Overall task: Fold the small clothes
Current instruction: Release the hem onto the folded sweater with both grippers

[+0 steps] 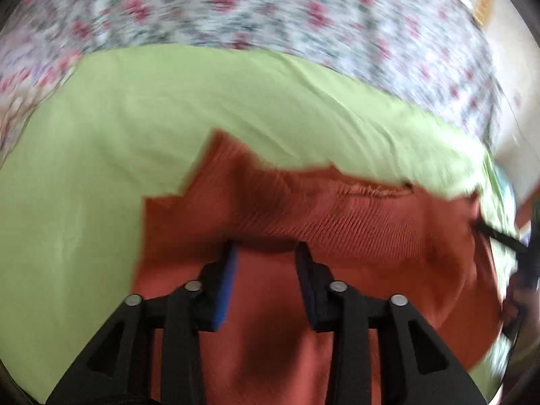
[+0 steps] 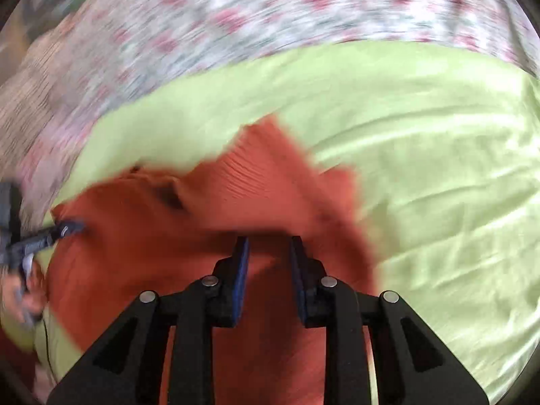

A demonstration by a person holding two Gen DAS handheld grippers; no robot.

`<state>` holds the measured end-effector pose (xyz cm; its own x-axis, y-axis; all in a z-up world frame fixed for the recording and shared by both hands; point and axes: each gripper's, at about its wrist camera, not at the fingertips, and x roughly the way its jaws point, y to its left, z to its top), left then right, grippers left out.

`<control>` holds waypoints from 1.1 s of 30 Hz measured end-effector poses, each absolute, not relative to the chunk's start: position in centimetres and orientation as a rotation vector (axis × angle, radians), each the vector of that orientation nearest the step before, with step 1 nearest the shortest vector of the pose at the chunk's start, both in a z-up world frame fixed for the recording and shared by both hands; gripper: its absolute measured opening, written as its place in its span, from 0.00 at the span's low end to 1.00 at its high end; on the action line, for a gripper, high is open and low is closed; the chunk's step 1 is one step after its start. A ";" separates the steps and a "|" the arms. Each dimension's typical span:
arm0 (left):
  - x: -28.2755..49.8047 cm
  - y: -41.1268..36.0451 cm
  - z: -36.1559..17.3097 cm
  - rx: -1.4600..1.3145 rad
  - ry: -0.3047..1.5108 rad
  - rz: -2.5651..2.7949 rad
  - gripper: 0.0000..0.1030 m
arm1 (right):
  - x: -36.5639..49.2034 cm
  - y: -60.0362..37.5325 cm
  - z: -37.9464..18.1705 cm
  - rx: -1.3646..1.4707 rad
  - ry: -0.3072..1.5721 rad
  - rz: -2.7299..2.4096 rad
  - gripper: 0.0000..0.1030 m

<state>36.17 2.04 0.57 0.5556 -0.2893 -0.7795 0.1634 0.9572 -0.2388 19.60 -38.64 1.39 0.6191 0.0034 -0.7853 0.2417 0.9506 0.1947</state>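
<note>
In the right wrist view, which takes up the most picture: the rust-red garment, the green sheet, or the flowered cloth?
Largest to smallest:
1. Green sheet
2. Rust-red garment and flowered cloth: too alike to rank; fisheye bending, blur and the garment's nearness make it unsure.

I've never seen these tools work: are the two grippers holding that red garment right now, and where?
Nothing is held. The left gripper and right gripper both stand open above the red garment, with only a gap between their pads.

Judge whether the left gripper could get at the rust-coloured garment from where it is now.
Probably yes. The left gripper hangs open directly above the rust-coloured garment, which lies spread on the green sheet. Nothing lies between them.
</note>
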 end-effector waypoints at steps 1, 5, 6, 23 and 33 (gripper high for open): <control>36.7 2.7 0.5 -0.170 0.947 -0.250 0.37 | 19.6 -39.8 1.6 0.350 0.869 -0.155 0.25; 36.4 6.1 -0.1 -0.315 0.936 -0.212 0.37 | 18.9 -40.8 1.7 0.409 0.853 -0.174 0.25; 35.6 6.6 -0.2 -0.328 0.931 -0.208 0.37 | 18.5 -40.6 1.6 0.402 0.855 -0.170 0.25; 17.3 7.9 0.2 -0.453 0.884 -0.258 0.49 | 7.9 -32.4 1.0 0.535 0.814 -0.035 0.36; 11.5 8.7 -3.4 -0.573 0.945 -0.274 0.53 | 5.4 -29.1 0.7 0.528 0.842 0.020 0.42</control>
